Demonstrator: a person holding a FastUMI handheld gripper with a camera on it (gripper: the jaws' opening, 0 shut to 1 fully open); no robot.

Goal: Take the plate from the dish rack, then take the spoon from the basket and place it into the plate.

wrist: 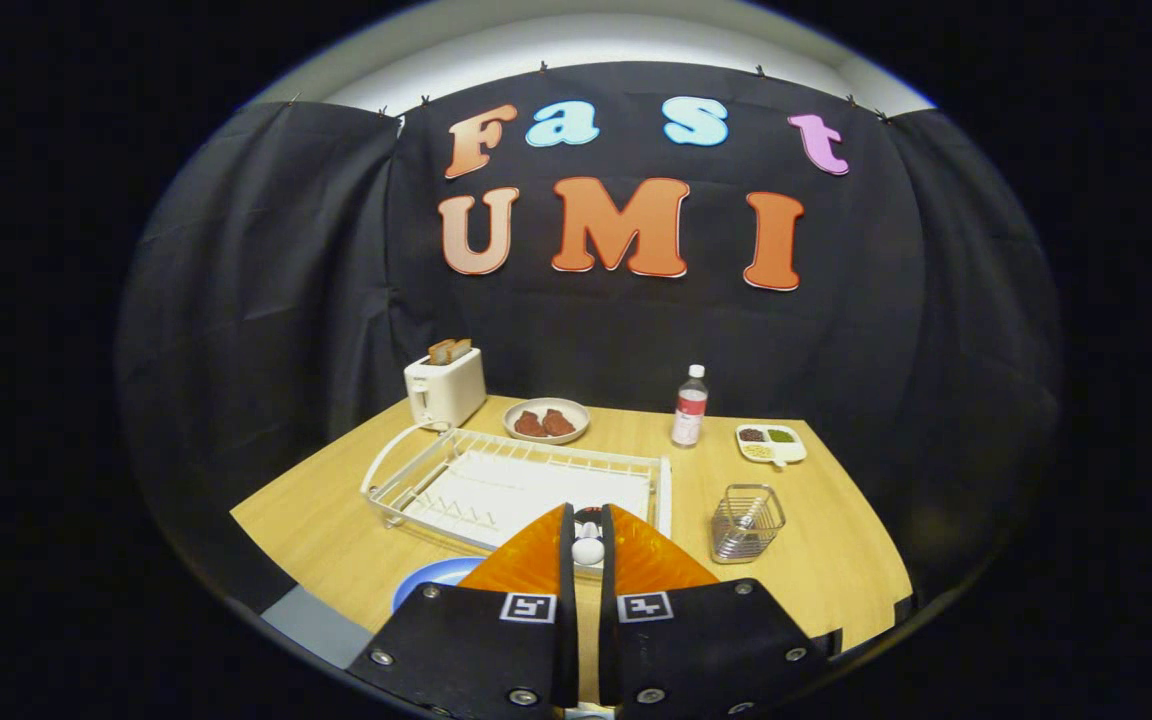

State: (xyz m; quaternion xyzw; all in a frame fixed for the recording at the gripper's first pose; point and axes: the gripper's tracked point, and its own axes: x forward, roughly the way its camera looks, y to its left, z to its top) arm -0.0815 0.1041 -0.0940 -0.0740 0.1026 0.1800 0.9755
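The tool (pixel 587 530) is clamping the spoon (pixel 588 549), fingers nearly together on it, above the tabletop (pixel 336 530). The plate (pixel 428 580) is lying just left of the fingers, before the rack (pixel 496 480). The basket (pixel 746 522) is standing to the right.

Hand-held gripper (pixel 587 545) raised, fingers nearly closed, clamping spoon (pixel 588 549)

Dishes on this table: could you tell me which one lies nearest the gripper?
The blue plate, lying on the table just left of the gripper. The bowl of brown food and the divided white dish sit far beyond the dish rack.
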